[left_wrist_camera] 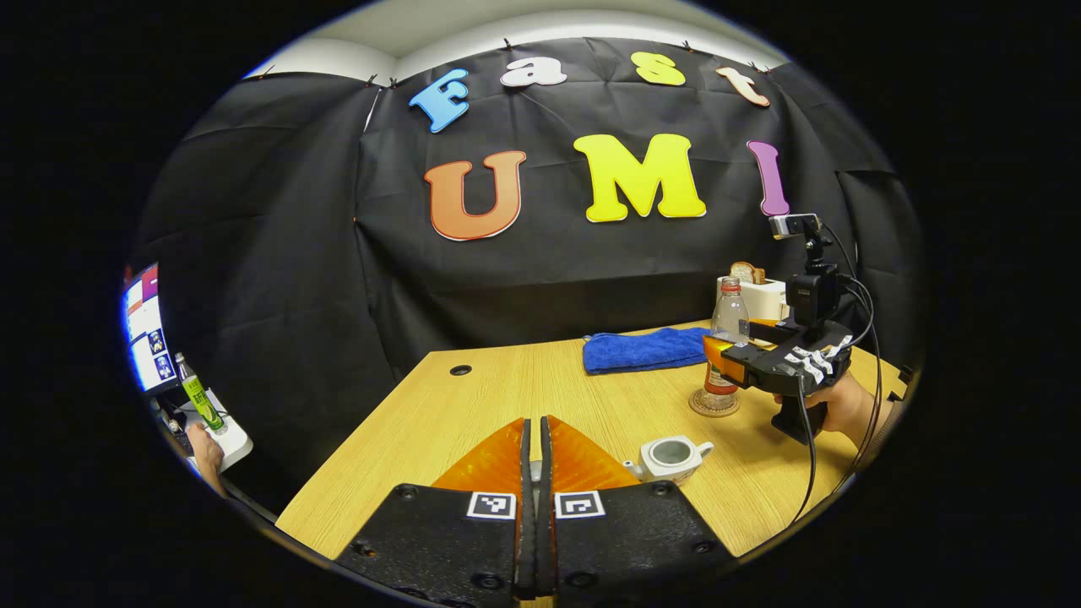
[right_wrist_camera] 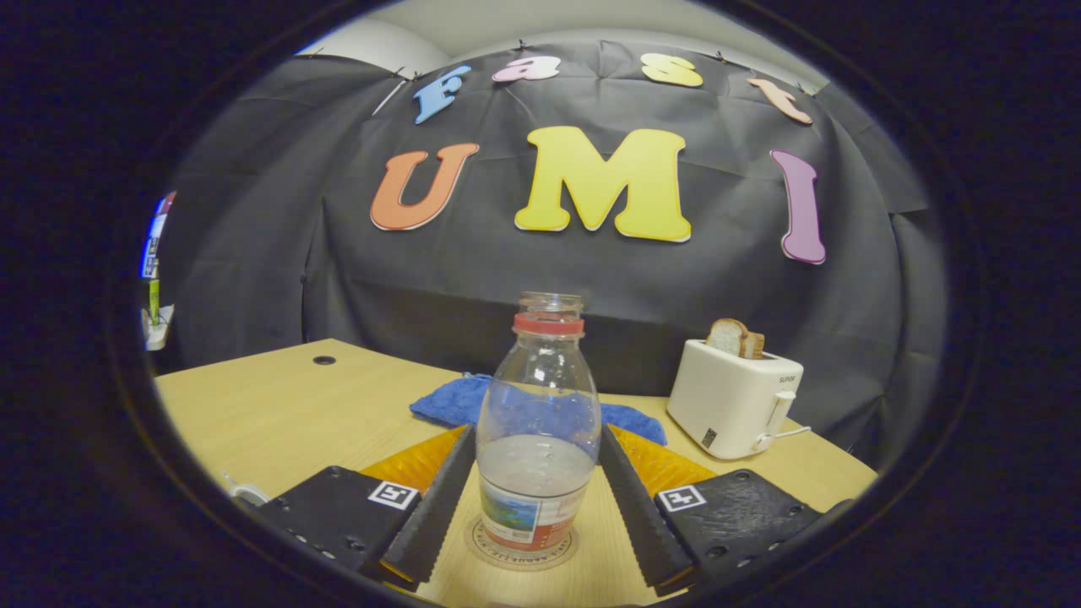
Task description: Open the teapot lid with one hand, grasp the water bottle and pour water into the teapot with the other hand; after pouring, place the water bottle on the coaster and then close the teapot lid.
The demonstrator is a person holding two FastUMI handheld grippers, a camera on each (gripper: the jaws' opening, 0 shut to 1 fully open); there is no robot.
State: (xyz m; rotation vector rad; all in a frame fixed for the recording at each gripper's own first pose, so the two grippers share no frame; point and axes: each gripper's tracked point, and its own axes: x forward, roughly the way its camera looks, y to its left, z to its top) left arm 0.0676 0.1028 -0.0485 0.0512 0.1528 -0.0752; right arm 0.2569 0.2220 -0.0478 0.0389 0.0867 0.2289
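Observation:
The clear water bottle (right_wrist_camera: 537, 422), uncapped and partly filled, stands upright on the round coaster (right_wrist_camera: 564, 552). My right gripper (right_wrist_camera: 536, 439) is shut on its lower body, one finger pressing each side. In the left gripper view the bottle (left_wrist_camera: 726, 338) and the coaster (left_wrist_camera: 714, 404) sit at the right, with the right gripper (left_wrist_camera: 728, 355) held by a hand. The white teapot (left_wrist_camera: 671, 458) stands open, without its lid, just right of my left gripper (left_wrist_camera: 532, 439). That gripper is shut on the teapot lid, which is mostly hidden between the fingers.
A blue towel (left_wrist_camera: 646, 350) lies at the back of the wooden table (left_wrist_camera: 473, 405). A white toaster (right_wrist_camera: 733, 397) with bread stands at the back right. Beyond the table's left edge are a screen (left_wrist_camera: 143, 333), a green bottle (left_wrist_camera: 201, 401) and a person's hand.

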